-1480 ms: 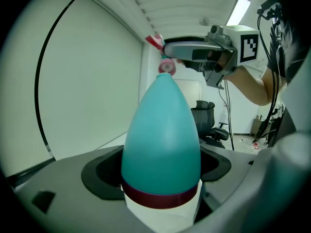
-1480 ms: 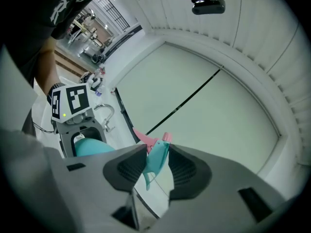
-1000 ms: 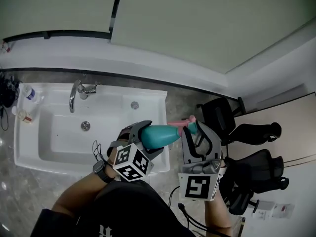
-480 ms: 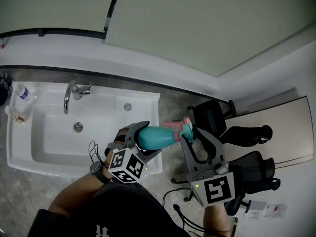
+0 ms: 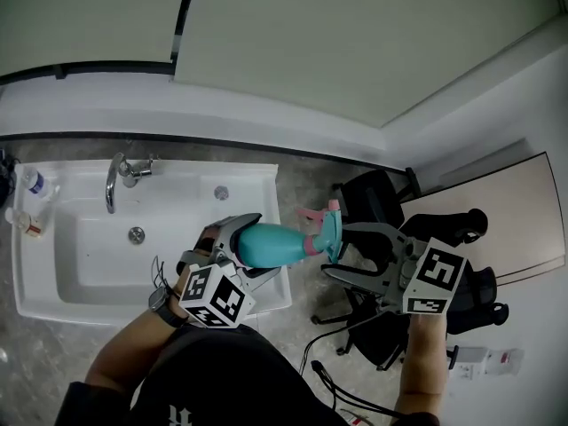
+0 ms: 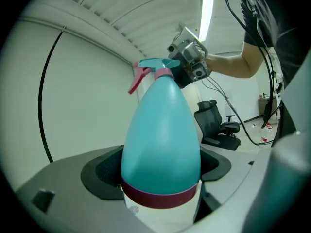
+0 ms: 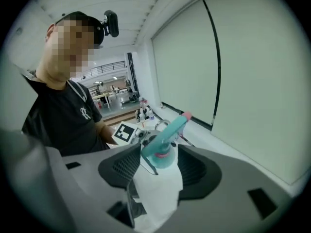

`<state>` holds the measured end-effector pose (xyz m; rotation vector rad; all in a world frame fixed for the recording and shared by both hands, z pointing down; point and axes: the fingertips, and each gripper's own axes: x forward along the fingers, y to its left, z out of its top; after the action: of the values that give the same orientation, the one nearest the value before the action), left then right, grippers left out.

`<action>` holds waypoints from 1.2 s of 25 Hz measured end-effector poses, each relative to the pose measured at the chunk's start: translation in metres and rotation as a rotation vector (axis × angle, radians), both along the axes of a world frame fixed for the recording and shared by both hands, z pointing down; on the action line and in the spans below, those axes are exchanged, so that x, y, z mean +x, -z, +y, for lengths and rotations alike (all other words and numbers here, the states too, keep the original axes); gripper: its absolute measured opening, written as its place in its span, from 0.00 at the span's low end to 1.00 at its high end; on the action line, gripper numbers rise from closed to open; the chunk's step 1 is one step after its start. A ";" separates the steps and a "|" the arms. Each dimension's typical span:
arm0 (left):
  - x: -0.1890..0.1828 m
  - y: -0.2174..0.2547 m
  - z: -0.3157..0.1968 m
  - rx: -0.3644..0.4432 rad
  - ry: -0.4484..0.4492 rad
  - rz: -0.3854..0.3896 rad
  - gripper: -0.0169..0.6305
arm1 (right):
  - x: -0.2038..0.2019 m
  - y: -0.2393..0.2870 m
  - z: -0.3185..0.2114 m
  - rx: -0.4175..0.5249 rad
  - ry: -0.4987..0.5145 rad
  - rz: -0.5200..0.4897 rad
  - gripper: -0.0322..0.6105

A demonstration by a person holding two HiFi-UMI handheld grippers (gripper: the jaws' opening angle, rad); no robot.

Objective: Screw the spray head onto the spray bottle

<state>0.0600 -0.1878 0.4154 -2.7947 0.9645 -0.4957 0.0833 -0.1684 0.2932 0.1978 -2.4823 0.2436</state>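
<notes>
Listing by view

Head view: spray bottle (image 5: 271, 244), teal, smooth and egg-shaped, lies near level across the right edge of the sink (image 5: 53, 293). The left gripper (image 5: 248, 248) is clamped round its broad lower end. Spray head (image 5: 327, 227), teal with pink trigger and collar, sits on the bottle's neck, out past the sink edge. The right gripper (image 5: 335, 251) has its jaws apart on either side of that head. Sink is white, glossy and rectangular, with a chrome faucet (image 5: 114, 180) at its back rim and a speckled grey surface (image 5: 306, 180) round it. Black office chairs (image 5: 377, 195) crowd the right, leaving a narrow open strip between sink and chairs. Pale flat wall (image 5: 293, 43) above, with a dark strip at its foot.

Left gripper view: grey jaws press on the bottle's white base under a magenta band (image 6: 160, 196). The body tapers up to the head, with the other gripper beside it. Ribbed ceiling and light strip (image 6: 206, 8) overhead.

Right gripper view: jaws have just been opening. The dark ribbed pads stand clear of the head's collar, which sits between them ungripped. Person (image 7: 63, 120) in a black shirt behind
</notes>
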 end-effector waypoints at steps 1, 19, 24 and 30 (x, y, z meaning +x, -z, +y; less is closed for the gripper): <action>-0.001 0.000 0.000 0.001 0.000 -0.002 0.68 | 0.000 -0.003 -0.001 -0.019 0.013 0.021 0.38; 0.004 0.007 0.001 0.052 -0.004 -0.048 0.68 | -0.010 -0.011 0.002 -0.055 0.121 0.252 0.25; 0.011 0.006 0.015 -0.078 -0.117 0.054 0.68 | -0.016 -0.005 0.009 0.043 0.209 0.214 0.25; 0.018 0.015 0.038 -0.144 -0.369 0.103 0.68 | -0.020 0.009 0.032 0.100 0.501 0.135 0.25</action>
<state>0.0781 -0.1496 0.4004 -3.0530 0.4218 -0.3845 0.0633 -0.1361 0.2839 -0.3539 -2.3210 -0.1027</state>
